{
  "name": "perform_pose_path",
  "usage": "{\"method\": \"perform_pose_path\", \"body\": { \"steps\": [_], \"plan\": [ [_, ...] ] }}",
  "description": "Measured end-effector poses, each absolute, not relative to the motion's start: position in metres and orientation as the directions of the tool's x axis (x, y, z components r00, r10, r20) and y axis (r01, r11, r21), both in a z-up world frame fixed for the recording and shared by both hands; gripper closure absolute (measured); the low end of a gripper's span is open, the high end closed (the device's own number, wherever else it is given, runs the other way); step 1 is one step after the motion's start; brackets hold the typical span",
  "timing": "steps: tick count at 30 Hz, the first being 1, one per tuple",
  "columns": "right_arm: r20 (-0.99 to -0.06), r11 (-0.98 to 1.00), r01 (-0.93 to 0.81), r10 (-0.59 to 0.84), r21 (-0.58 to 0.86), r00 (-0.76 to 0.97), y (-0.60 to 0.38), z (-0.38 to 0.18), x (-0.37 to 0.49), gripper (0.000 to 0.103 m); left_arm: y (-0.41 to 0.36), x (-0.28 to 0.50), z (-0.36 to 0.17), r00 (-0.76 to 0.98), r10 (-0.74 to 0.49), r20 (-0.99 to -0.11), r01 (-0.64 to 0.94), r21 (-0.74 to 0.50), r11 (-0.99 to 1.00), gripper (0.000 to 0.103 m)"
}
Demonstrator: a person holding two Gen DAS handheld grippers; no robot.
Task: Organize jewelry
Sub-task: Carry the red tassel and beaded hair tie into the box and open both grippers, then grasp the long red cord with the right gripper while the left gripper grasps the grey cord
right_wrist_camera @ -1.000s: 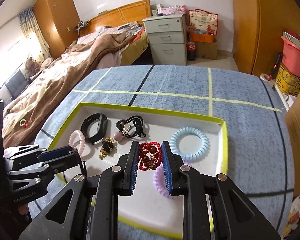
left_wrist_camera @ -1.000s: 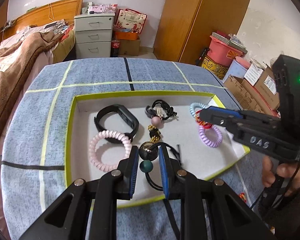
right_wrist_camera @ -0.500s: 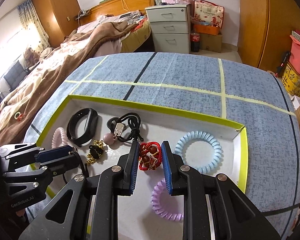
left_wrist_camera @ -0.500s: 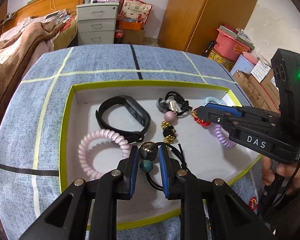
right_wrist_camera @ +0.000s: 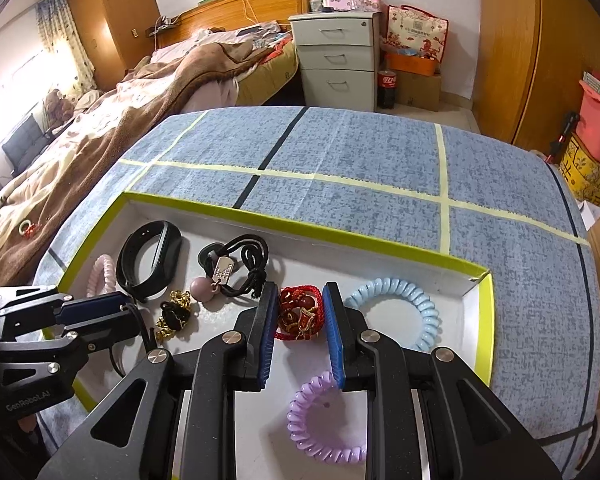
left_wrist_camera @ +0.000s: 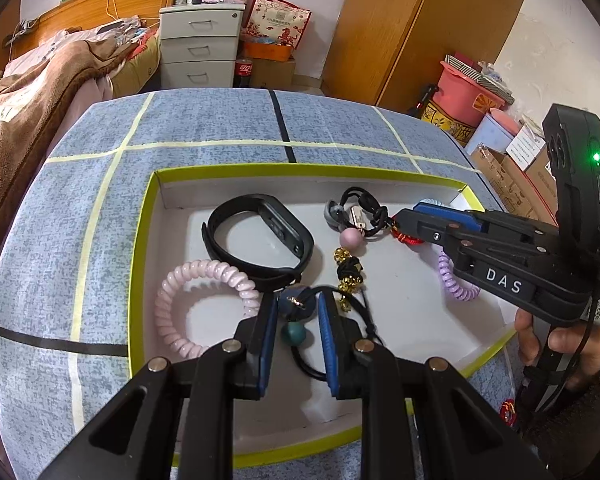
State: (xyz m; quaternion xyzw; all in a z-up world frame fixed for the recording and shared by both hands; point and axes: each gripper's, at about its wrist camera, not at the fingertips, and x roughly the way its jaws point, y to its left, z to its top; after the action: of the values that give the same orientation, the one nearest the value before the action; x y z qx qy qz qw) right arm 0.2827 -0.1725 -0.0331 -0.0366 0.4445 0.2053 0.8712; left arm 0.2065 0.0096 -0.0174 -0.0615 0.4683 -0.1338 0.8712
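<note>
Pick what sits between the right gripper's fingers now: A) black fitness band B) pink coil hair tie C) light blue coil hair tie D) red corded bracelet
D: in the right wrist view the red corded bracelet lies between the right gripper's blue pads, inside the white tray, while the light blue coil hair tie lies off to their right.
</note>
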Motion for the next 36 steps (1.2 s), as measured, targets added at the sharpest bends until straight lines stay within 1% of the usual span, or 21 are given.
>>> {"method": "perform_pose_path", "body": {
  "steps": [4, 7, 9, 11, 13, 16, 24, 27, 36],
  "plan": [
    [-0.791, 0.913, -0.389, 0.325, 0.120, 0.518, -0.173, -0.033, 0.283, 0.079, 0.009, 0.206, -0.016, 0.523, -0.304, -0.796, 0.180, -0.245, 0.953, 0.072],
    [-0.792, 0.914, -0.388, 0.321, 0.115, 0.520, -0.173, -0.032, 0.283, 0.077, 0.007, 0.206, -0.016, 0.522, -0.307, -0.796, 0.182, -0.247, 0.952, 0.069],
    [-0.792, 0.915, -0.387, 0.320, 0.116, 0.519, -0.173, -0.032, 0.282, 0.074, 0.008, 0.206, -0.016, 0.522, -0.306, -0.796, 0.179, -0.248, 0.952, 0.068],
    [-0.791, 0.915, -0.385, 0.323, 0.121, 0.520, -0.174, -0.033, 0.282, 0.065, 0.008, 0.205, -0.016, 0.522, -0.307, -0.796, 0.179, -0.250, 0.952, 0.067],
    [-0.789, 0.915, -0.384, 0.327, 0.125, 0.521, -0.175, -0.032, 0.281, 0.063, 0.008, 0.204, -0.015, 0.523, -0.309, -0.794, 0.183, -0.249, 0.951, 0.066],
    [-0.783, 0.915, -0.386, 0.326, 0.119, 0.530, -0.176, -0.029, 0.278, 0.063, 0.008, 0.200, -0.013, 0.529, -0.309, -0.790, 0.186, -0.247, 0.951, 0.062],
    [-0.760, 0.916, -0.380, 0.336, 0.127, 0.556, -0.182, -0.016, 0.260, 0.062, 0.008, 0.186, -0.002, 0.547, -0.322, -0.772, 0.193, -0.259, 0.947, 0.057],
    [-0.748, 0.917, -0.375, 0.342, 0.134, 0.569, -0.186, -0.009, 0.248, 0.062, 0.008, 0.176, 0.003, 0.555, -0.328, -0.764, 0.196, -0.264, 0.945, 0.052],
    [-0.713, 0.921, -0.363, 0.351, 0.144, 0.607, -0.204, 0.009, 0.202, 0.062, 0.012, 0.144, 0.017, 0.579, -0.351, -0.736, 0.211, -0.280, 0.936, 0.051]
  ]
}}
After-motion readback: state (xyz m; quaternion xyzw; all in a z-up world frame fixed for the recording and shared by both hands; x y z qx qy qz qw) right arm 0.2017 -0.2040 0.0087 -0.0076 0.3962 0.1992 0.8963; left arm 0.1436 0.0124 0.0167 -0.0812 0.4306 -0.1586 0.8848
